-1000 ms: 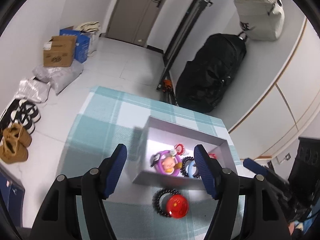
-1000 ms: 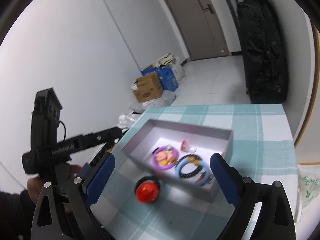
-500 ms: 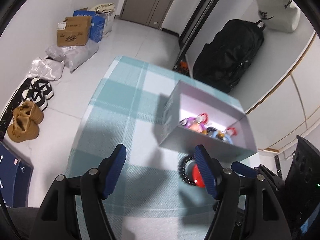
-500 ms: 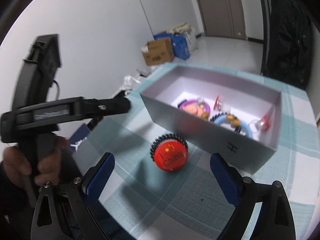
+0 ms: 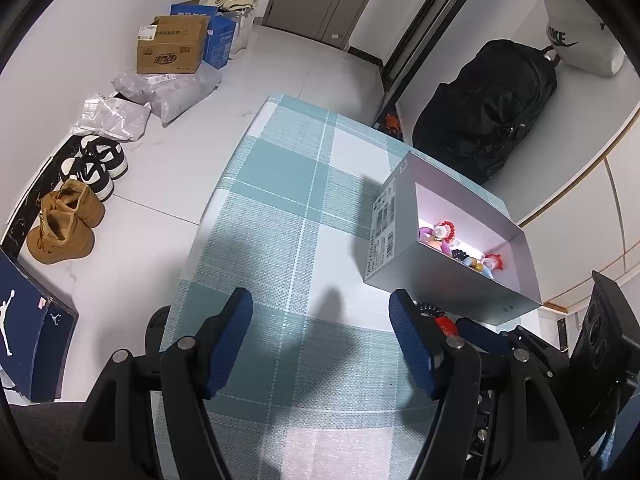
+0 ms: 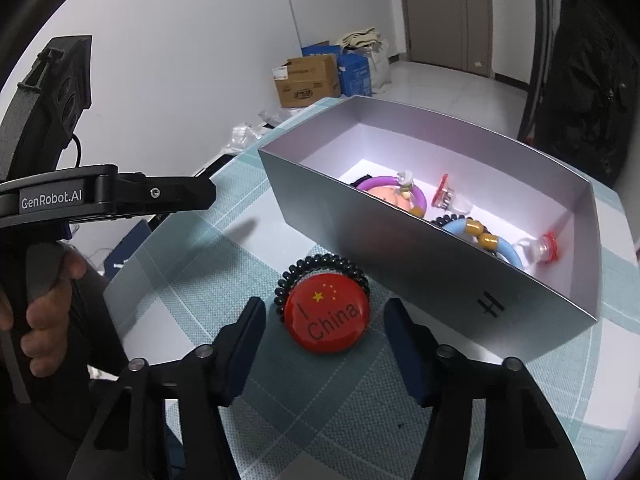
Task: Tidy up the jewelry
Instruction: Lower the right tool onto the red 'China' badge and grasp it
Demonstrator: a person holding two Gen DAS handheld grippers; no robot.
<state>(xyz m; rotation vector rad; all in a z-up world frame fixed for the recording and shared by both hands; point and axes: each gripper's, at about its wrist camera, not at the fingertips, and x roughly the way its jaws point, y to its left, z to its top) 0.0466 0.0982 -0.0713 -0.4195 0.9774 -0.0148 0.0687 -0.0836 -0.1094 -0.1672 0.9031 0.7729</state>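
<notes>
Badge hemmed against the box wall

Right gripper, jaws just closing, brackets the red badge untouched beside the grey box; left gripper gapes empty over bare table.

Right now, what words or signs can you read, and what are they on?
"I China", with a flag: red badge on the table.
"GenRobot.AI": left gripper.
"H": front wall of the grey box.
"NIKE": white bag.
Jumping-man logo: blue shoebox.
Box side label, cardboard carton print: too small to read.
</notes>
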